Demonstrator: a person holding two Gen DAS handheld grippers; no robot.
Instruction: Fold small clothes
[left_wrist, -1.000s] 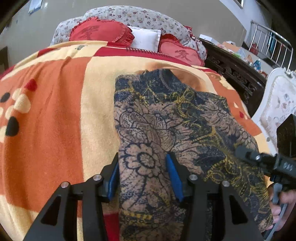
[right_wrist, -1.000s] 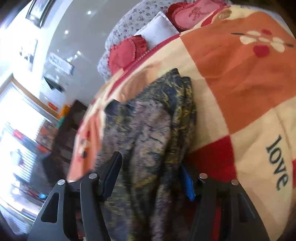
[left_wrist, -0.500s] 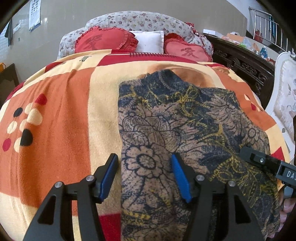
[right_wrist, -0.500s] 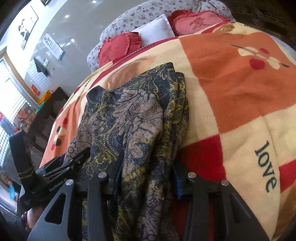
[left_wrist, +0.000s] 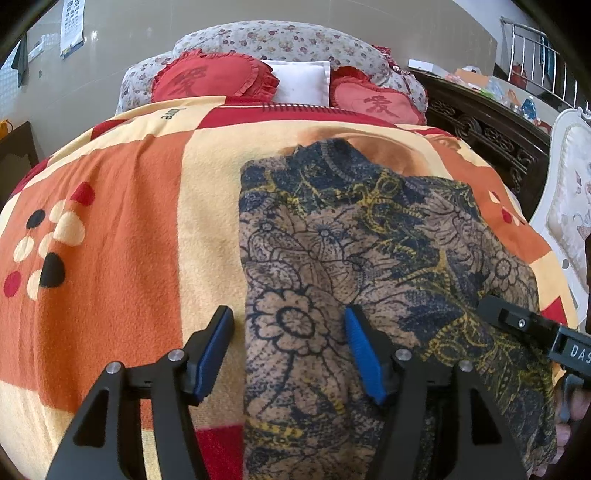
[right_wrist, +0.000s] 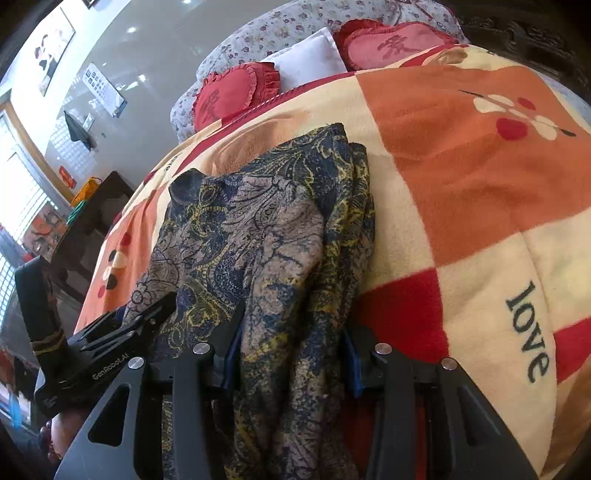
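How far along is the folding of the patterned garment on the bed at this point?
Done: the patterned garment lies on the blanket with a straight left edge, seemingly folded lengthwise. In hand: the right gripper clamps the bunched near end; the left gripper straddles the left edge, jaws opening and not pressing it. Left: folding the near end up toward the pillows.

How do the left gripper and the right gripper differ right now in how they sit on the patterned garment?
The left gripper has its jaws opening, wide apart, astride one edge of the patterned garment; one pad sits over the blanket. The right gripper stands narrower, its pads pressing a bunched fold of cloth. Both have blue pads and sit at the garment's near end.
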